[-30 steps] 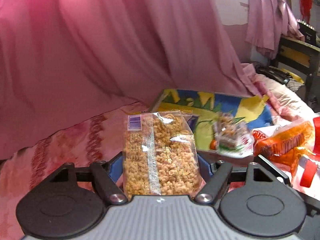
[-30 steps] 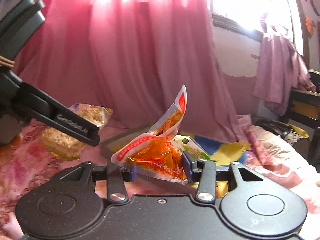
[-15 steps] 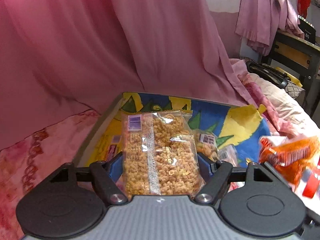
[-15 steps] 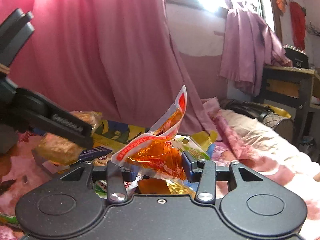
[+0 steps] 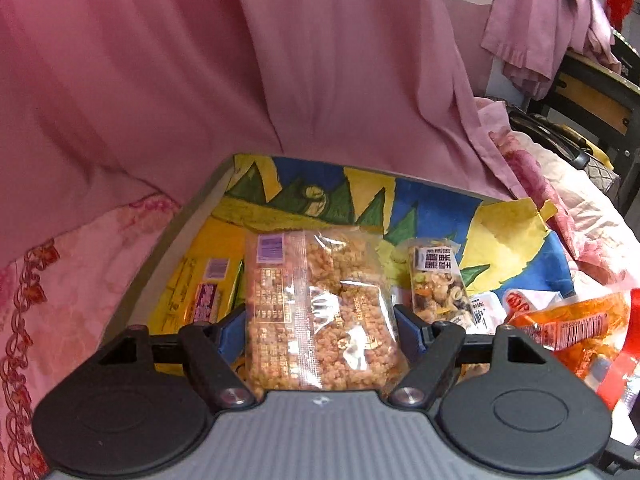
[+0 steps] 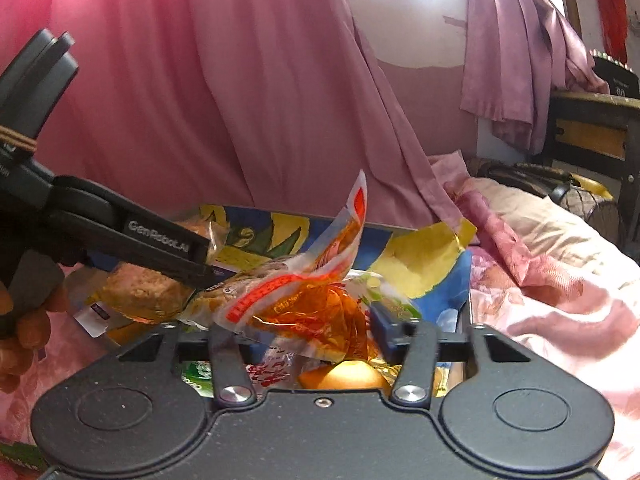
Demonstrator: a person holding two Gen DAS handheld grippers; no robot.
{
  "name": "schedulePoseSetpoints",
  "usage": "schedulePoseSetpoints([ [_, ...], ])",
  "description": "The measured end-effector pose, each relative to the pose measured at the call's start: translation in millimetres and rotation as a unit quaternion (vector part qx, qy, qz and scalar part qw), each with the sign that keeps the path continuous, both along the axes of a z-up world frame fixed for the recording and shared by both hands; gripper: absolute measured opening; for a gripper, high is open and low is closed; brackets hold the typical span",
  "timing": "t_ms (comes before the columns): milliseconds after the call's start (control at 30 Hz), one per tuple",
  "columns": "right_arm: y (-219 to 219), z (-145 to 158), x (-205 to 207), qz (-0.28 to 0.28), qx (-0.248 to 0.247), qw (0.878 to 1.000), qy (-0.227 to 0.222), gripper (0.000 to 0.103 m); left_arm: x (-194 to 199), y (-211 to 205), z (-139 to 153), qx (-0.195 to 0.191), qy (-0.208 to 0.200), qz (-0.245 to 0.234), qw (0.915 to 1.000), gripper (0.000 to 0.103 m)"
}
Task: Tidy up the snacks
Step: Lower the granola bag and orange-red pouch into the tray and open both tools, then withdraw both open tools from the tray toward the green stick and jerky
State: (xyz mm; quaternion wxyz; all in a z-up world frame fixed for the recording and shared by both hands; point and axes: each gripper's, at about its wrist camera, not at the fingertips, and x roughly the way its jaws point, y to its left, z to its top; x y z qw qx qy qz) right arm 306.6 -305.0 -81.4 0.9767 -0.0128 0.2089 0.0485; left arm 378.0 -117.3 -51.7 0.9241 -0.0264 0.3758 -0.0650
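My left gripper [image 5: 320,326] is shut on a clear bag of golden puffed snacks [image 5: 320,312], held just above a tray [image 5: 160,256] lined with a blue, yellow and green picture. My right gripper [image 6: 308,320] is shut on a crumpled orange and red snack packet [image 6: 316,300], also over the tray [image 6: 424,256]. The left gripper with its bag [image 6: 140,284] shows at the left of the right wrist view. The orange packet shows at the right edge of the left wrist view [image 5: 572,328].
In the tray lie a yellow packet [image 5: 200,284], a mixed-nut packet [image 5: 438,284] and a white packet [image 5: 528,300]. A yellow-orange item [image 6: 344,378] lies below my right gripper. Pink curtain [image 5: 200,80] hangs behind the tray; floral bedding [image 6: 560,280] to the right; a dark table [image 5: 600,92] far right.
Both grippers have moved forward and down over the tray with their packets. The tray and the packets in it now fill more of both views.
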Motion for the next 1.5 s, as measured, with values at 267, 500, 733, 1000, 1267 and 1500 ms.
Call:
schedulePoseSetpoints([
  [267,-6.4,9.0,-9.8,-0.013,0.018,1.0,-0.003,0.091,-16.6,8.9,16.9,-0.015,0.003,0.022,0.9996,0.088],
  [500,-11.0,38.7,-40.1,-0.025,0.02,0.999,-0.036,0.102,-55.1,15.5,51.8,-0.02,-0.042,0.031,0.9984,0.101],
  [733,-16.7,74.2,-99.6,-0.044,0.042,0.996,-0.072,0.102,-115.7,32.5,89.1,-0.029,-0.092,0.052,0.994,0.102],
  [1000,-10.3,104.9,-183.0,-0.051,0.058,0.989,-0.13,0.102,-194.2,48.3,113.9,-0.025,-0.145,0.059,0.9874,0.103],
  [1267,3.0,107.8,-245.7,-0.051,0.054,0.987,-0.144,0.102,-252.1,53.8,110.7,-0.001,-0.159,0.039,0.9865,0.103],
  [1500,14.5,100.7,-278.1,-0.047,0.042,0.99,-0.125,0.102,-299.6,67.6,97.5,0.013,-0.172,0.032,0.9846,0.103],
])
